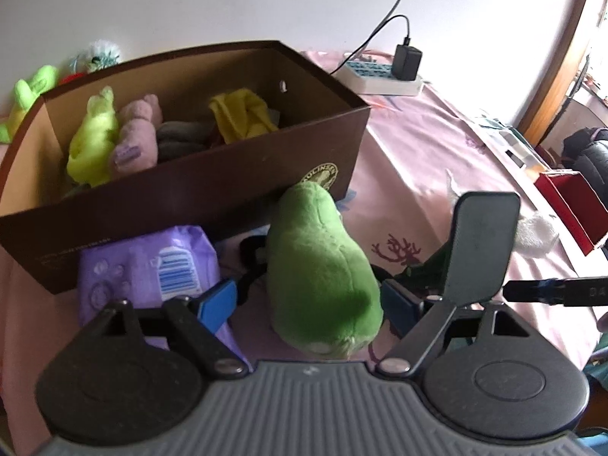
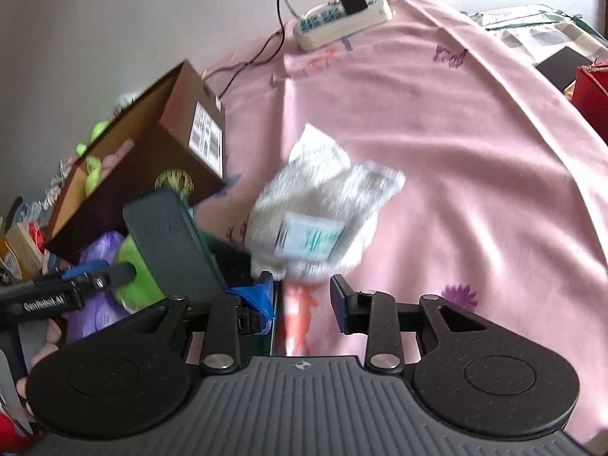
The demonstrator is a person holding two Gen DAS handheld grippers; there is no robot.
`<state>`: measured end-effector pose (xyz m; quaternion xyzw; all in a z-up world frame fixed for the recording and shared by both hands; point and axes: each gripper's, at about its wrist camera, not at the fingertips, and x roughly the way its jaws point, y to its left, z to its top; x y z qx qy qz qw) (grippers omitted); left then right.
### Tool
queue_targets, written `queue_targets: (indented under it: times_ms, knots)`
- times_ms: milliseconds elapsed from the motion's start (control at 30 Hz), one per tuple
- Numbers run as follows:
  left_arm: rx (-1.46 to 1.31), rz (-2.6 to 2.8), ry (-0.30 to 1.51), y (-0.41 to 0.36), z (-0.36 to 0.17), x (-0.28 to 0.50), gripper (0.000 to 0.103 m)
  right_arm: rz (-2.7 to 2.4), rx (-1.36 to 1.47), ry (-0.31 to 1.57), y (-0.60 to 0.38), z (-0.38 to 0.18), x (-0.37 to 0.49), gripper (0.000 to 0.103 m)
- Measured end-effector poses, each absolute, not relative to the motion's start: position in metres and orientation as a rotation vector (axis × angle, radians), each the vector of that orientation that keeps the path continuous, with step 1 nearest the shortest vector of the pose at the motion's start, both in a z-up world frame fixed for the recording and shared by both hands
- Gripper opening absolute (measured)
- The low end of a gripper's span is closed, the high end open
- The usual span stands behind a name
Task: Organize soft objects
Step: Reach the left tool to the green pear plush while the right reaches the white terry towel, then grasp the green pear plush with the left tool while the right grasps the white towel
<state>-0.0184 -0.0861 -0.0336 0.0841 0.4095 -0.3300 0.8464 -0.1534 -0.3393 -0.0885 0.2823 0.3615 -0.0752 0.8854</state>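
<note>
A green plush toy (image 1: 323,273) lies on the pink sheet between the blue pads of my left gripper (image 1: 309,304), whose jaws stand open around it, apart from its sides. It also shows in the right wrist view (image 2: 133,277). Behind it stands a brown cardboard box (image 1: 212,186) holding a lime plush (image 1: 95,140), a pink plush (image 1: 136,136) and a yellow cloth (image 1: 243,114). My right gripper (image 2: 302,300) is open just short of a white fluffy cloth with a label (image 2: 323,212) on the sheet.
A purple wipes pack (image 1: 152,266) lies left of the green toy. A power strip with a charger (image 1: 383,76) sits at the back. A red box (image 1: 570,205) stands at the right. More plush toys (image 1: 30,95) lie behind the brown box.
</note>
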Motion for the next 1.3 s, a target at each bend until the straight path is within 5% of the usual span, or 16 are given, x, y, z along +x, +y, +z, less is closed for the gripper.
queue_targets:
  times_ms: [467,967,1300]
  knots:
    - [0.151,-0.625,0.925,-0.103,-0.045,-0.004,0.086,-0.177,0.564,0.730,-0.357,-0.084,-0.116,0.019]
    - [0.173,-0.629,0.949,-0.113,-0.049,0.007,0.088,-0.201,0.221,0.723,-0.350,-0.070,-0.091,0.024]
    - [0.214,-0.657,0.959,-0.123,-0.053,0.017,0.088,-0.116,0.513,0.816,-0.385,-0.097,-0.072,0.056]
